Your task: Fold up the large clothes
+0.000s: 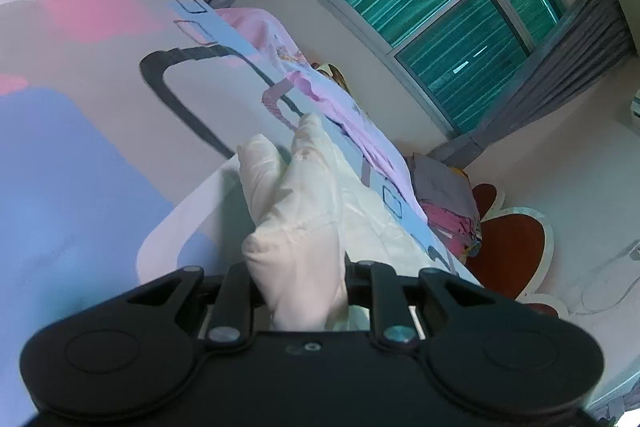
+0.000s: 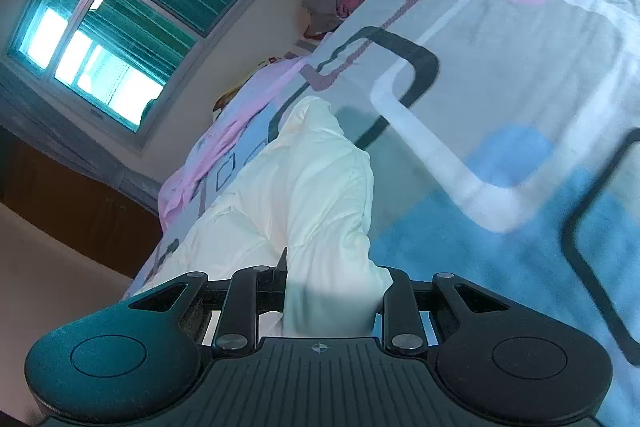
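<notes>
A white garment (image 1: 296,195) is bunched up in front of the left wrist camera, above a bed with a grey, blue and pink patterned sheet (image 1: 80,107). My left gripper (image 1: 298,291) is shut on a fold of it; the cloth hides the fingertips. In the right wrist view the same white garment (image 2: 320,179) rises from my right gripper (image 2: 328,291), which is shut on another part of it. The rest of the garment trails down onto the sheet (image 2: 520,107) near the bed's edge.
A pink cloth (image 1: 280,43) lies crumpled further along the bed. A pile of grey and magenta clothes (image 1: 444,203) sits past the bed's end. A red and white rug (image 1: 512,247) and a cable (image 1: 608,283) lie on the floor below a window (image 1: 440,7).
</notes>
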A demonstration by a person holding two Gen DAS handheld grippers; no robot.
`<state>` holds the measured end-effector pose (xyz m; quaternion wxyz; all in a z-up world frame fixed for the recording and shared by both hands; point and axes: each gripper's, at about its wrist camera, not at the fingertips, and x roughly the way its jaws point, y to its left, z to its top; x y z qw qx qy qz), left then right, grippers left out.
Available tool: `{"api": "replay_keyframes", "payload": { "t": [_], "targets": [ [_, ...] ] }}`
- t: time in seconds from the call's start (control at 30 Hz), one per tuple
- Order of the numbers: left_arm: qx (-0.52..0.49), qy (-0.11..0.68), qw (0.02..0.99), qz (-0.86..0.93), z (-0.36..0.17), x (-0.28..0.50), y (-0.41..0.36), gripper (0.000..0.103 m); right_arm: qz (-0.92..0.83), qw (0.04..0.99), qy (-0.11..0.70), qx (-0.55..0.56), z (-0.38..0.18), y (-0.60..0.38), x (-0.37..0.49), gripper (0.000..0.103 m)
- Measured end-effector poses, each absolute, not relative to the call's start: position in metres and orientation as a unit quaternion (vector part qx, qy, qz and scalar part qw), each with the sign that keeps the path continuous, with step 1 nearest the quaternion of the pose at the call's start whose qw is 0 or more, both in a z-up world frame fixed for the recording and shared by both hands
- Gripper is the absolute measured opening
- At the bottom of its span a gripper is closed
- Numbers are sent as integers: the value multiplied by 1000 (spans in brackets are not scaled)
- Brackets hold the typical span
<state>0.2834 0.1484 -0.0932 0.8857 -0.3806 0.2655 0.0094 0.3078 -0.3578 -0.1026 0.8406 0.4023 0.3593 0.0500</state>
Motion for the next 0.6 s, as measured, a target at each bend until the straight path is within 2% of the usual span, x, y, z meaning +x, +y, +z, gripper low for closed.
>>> {"api": "replay_keyframes", "payload": {
  "t": [0.6],
  "targets": [
    [-390,276,878,16,-113,182,139,19,59,850,371,370,-107,-376,210,24]
  ]
}}
